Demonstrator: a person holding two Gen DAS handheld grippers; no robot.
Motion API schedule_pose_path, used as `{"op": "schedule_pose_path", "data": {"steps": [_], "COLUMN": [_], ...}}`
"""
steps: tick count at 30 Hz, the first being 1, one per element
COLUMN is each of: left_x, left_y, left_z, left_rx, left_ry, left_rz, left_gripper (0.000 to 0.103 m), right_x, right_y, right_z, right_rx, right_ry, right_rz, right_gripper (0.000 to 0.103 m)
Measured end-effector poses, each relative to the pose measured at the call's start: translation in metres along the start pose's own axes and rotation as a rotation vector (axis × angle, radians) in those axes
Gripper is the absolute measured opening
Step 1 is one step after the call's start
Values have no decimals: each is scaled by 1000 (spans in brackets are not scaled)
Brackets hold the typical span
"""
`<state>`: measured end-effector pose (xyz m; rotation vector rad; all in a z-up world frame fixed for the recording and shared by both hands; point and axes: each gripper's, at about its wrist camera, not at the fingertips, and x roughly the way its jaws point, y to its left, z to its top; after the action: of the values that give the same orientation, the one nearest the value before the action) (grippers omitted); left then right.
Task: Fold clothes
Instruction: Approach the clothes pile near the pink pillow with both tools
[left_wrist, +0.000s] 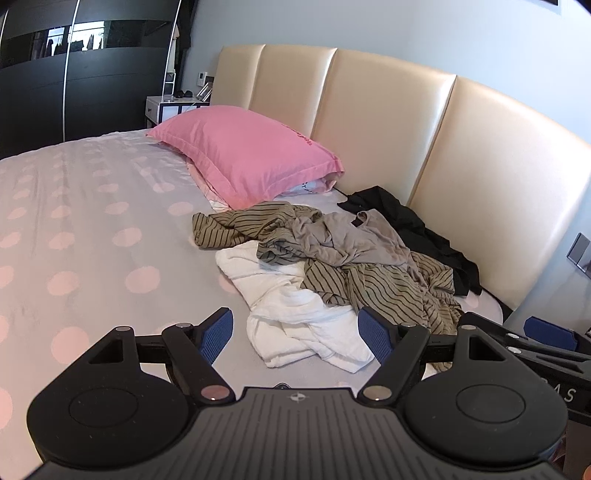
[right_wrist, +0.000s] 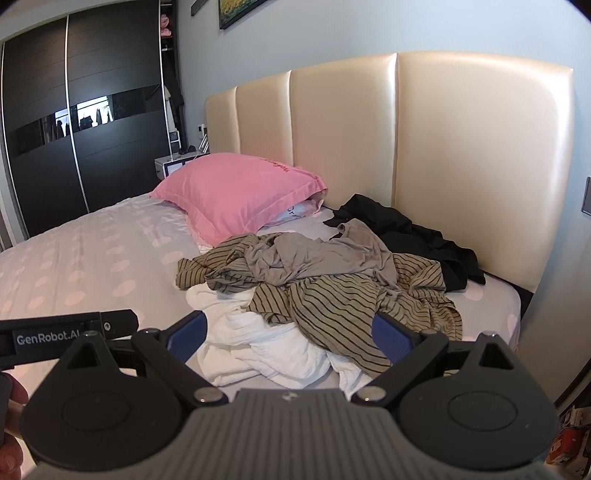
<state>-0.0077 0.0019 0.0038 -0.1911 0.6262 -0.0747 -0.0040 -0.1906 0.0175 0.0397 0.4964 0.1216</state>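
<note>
Bedroom, bed surface: polka-dot sheet (left_wrist: 92, 229) carrying a heap of unfolded clothes at centre right of both views. Heap contents: white garment (left_wrist: 295, 317) at the near edge; olive striped garment (left_wrist: 388, 288) draped across it; grey top (left_wrist: 351, 236) crumpled on the stripes; black garment (left_wrist: 413, 225) farthest back, lying against the headboard (left_wrist: 369, 122). Long axis of the heap runs from the frame's lower centre up and right toward the headboard in the left wrist view; the striped piece stretches roughly left to right across the middle. Left gripper (left_wrist: 295, 336): blue pads spread wide, nothing between them, the white garment's near folds lying just beyond and between the fingertips, contact not discernible. Right gripper (right_wrist: 288, 336): fingers likewise wide apart and holding nothing, the white garment (right_wrist: 258, 343) and a striped hem (right_wrist: 332, 314) lying between and just ahead of the pads. Each tool's side shows at the edge of the other's view. Pink pillow (right_wrist: 236, 192) left of the heap, against the headboard. Dark sliding wardrobe (right_wrist: 81, 122) at upper left; nightstand (left_wrist: 173, 107) beside the bed's far end.
</note>
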Motion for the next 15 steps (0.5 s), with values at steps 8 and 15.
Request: {"op": "schedule_pose_path", "data": {"steps": [8,15], "left_x": [-1,1], "left_y": [1,4], "left_z": [0,-1], "left_rx": [13,7], "left_ry": [-2,14], "left_rz": [29,34], "left_gripper": [74,74], "right_x": [1,1], "right_y": [-1,-1], "right_z": [-1,0], "right_rx": [-2,-2], "right_ry": [7,8], "right_rz": [-32,-38], "right_gripper": [97,97]}}
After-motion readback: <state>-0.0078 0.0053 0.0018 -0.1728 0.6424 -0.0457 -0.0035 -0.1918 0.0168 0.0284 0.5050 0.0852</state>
